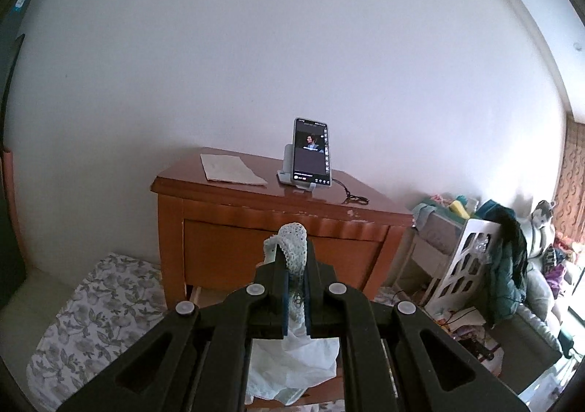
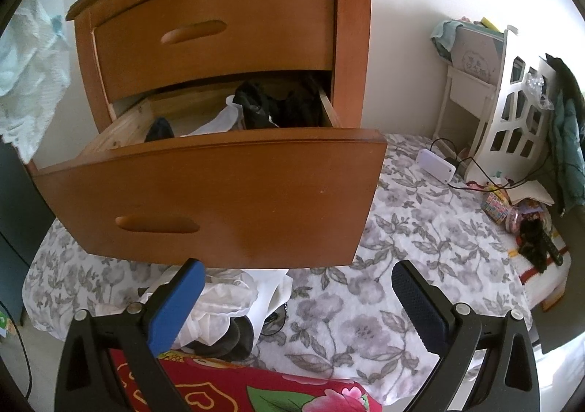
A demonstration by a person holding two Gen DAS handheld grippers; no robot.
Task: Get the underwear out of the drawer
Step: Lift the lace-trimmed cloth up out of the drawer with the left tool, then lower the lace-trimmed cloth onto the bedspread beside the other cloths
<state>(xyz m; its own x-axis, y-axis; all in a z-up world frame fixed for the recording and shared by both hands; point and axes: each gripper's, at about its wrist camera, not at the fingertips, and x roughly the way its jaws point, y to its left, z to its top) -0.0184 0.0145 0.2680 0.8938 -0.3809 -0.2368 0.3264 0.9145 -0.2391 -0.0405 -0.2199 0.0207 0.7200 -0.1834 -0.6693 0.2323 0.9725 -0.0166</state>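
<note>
One pale lace underwear (image 1: 292, 258) pinched in the closed left gripper (image 1: 296, 287) could slip; right gripper (image 2: 299, 302) gapes empty below the open drawer (image 2: 204, 192).

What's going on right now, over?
Left tongs shut on pale lacy underwear, lifted clear. Right tongs open, empty. Lower drawer open. Nothing blocking.

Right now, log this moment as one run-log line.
left gripper: shut on pale lace underwear | right gripper: open, empty | lower drawer: open, dark clothes inside
</note>
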